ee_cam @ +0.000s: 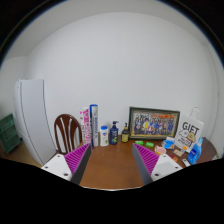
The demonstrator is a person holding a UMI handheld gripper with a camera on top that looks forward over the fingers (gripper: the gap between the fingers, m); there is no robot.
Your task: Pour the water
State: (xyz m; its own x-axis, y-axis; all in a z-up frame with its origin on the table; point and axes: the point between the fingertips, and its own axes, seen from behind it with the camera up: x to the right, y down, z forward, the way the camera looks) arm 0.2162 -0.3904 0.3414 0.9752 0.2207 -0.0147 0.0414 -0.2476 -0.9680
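Above the brown wooden tabletop (110, 165), your jaws stand open with nothing between them. Beyond them, against the wall, stands a dark-framed picture (154, 123); left of it, a white pump-top bottle (114, 133).

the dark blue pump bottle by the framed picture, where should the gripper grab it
Grip the dark blue pump bottle across its straight body, below the narrow pump head, coming straight on from the front. It stands upright, beyond the open gripper; the framed picture crowds one side.
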